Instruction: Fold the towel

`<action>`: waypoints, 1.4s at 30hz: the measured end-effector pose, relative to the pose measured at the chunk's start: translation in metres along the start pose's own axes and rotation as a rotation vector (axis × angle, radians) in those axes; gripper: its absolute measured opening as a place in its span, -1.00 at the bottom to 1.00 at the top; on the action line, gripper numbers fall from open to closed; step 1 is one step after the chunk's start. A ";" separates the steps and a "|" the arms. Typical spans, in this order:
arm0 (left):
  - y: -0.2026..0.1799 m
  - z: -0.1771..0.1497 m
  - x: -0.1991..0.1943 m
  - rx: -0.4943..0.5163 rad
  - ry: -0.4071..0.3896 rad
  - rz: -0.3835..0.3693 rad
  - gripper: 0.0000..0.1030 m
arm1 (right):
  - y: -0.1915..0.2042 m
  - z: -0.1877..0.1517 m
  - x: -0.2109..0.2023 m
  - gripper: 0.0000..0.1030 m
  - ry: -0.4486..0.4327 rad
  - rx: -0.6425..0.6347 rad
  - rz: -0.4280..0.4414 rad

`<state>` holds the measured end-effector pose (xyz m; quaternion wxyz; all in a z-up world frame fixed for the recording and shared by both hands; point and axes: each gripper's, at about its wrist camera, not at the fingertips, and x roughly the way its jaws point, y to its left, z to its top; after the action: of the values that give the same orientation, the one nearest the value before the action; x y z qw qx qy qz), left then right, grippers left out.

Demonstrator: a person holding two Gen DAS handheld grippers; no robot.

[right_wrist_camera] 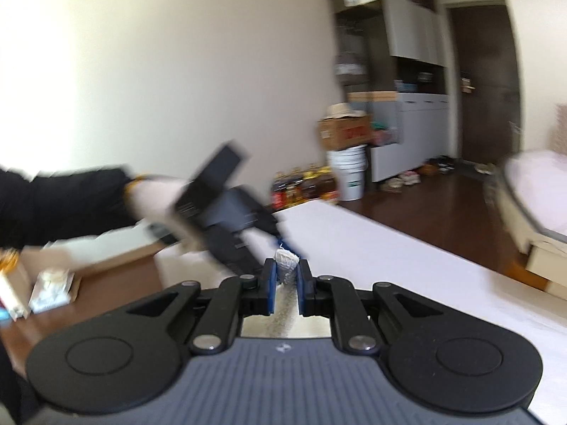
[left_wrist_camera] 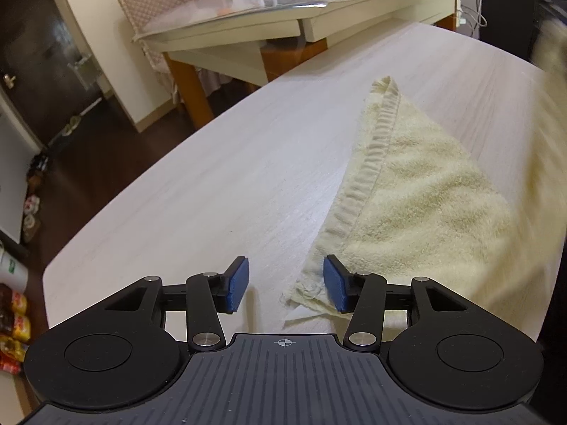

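A pale yellow towel (left_wrist_camera: 425, 191) lies on the light wooden table (left_wrist_camera: 230, 184), its hemmed edge running toward my left gripper (left_wrist_camera: 286, 285). That gripper is open, low over the towel's near corner (left_wrist_camera: 308, 292), which lies between the blue pads. My right gripper (right_wrist_camera: 286, 276) is shut on a bunched piece of the towel (right_wrist_camera: 285, 265) and holds it above the table (right_wrist_camera: 389, 265). In the right wrist view the left gripper (right_wrist_camera: 226, 226) shows blurred, held by a gloved hand. At the right edge of the left wrist view, lifted towel cloth (left_wrist_camera: 553, 71) shows blurred.
A second table (left_wrist_camera: 283, 24) with a glass top and a chair stands beyond the work table. Bottles and packets (left_wrist_camera: 14, 322) sit on the dark floor at the left. Boxes, a white bucket (right_wrist_camera: 349, 173) and cabinets stand by the far wall.
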<state>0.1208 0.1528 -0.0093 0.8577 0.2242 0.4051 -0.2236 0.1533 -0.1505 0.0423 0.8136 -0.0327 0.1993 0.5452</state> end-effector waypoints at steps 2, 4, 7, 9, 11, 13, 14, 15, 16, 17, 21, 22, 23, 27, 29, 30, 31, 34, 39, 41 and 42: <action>0.003 -0.001 0.000 -0.011 -0.004 -0.011 0.01 | -0.022 0.003 0.003 -0.75 -0.010 0.041 -0.029; 0.005 -0.002 0.001 -0.024 -0.006 -0.018 0.03 | -0.041 0.008 0.008 -0.75 -0.014 0.065 -0.056; 0.010 -0.003 0.000 -0.040 -0.014 -0.016 0.06 | -0.073 0.012 0.016 -0.75 -0.012 0.116 -0.094; 0.014 -0.004 0.000 -0.067 -0.022 -0.023 0.06 | -0.088 0.007 0.018 -0.75 -0.008 0.140 -0.114; 0.018 -0.006 0.001 -0.094 -0.031 -0.034 0.06 | -0.102 0.000 0.020 -0.75 -0.001 0.176 -0.128; 0.019 -0.007 0.002 -0.101 -0.037 -0.030 0.06 | -0.111 -0.007 0.019 -0.75 0.006 0.195 -0.140; 0.020 -0.008 0.002 -0.108 -0.040 -0.030 0.06 | -0.117 -0.012 0.021 -0.75 0.012 0.205 -0.151; 0.020 -0.008 0.002 -0.108 -0.041 -0.030 0.07 | -0.122 -0.015 0.019 -0.75 0.016 0.215 -0.156; 0.020 -0.008 0.002 -0.105 -0.044 -0.023 0.07 | -0.126 -0.018 0.019 -0.75 0.022 0.223 -0.159; 0.020 -0.007 0.003 -0.107 -0.047 -0.019 0.07 | -0.130 -0.022 0.019 -0.75 0.028 0.231 -0.162; 0.022 -0.006 0.004 -0.114 -0.051 -0.019 0.07 | -0.145 -0.032 0.021 -0.75 0.053 0.271 -0.175; 0.022 -0.005 0.005 -0.112 -0.052 -0.016 0.07 | -0.147 -0.033 0.023 -0.75 0.060 0.279 -0.182; 0.021 -0.005 0.005 -0.112 -0.054 -0.014 0.08 | -0.150 -0.036 0.024 -0.75 0.070 0.291 -0.188; 0.022 -0.005 0.004 -0.121 -0.067 -0.009 0.08 | -0.155 -0.043 0.032 -0.75 0.098 0.326 -0.198; 0.025 -0.006 0.002 -0.136 -0.079 -0.008 0.08 | -0.157 -0.048 0.037 -0.75 0.118 0.350 -0.199; 0.026 -0.007 0.000 -0.144 -0.085 -0.007 0.08 | -0.158 -0.049 0.039 -0.74 0.128 0.356 -0.205; 0.026 -0.006 0.000 -0.146 -0.088 -0.006 0.08 | -0.158 -0.050 0.040 -0.74 0.134 0.359 -0.208; 0.026 -0.006 -0.008 -0.151 -0.110 0.012 0.08 | -0.156 -0.050 0.036 -0.63 0.123 0.367 -0.226; 0.030 -0.003 -0.020 -0.169 -0.139 0.040 0.07 | -0.151 -0.050 0.015 -0.55 0.061 0.406 -0.243; 0.032 -0.004 -0.023 -0.183 -0.148 0.044 0.07 | -0.141 -0.052 0.003 -0.55 0.033 0.426 -0.243; 0.032 -0.005 -0.026 -0.183 -0.155 0.046 0.07 | -0.134 -0.054 -0.003 -0.55 0.028 0.432 -0.232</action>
<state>0.1211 0.1859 0.0149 0.9083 0.1361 0.3509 -0.1825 0.2579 -0.2217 -0.0279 0.8560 0.1120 0.3173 0.3924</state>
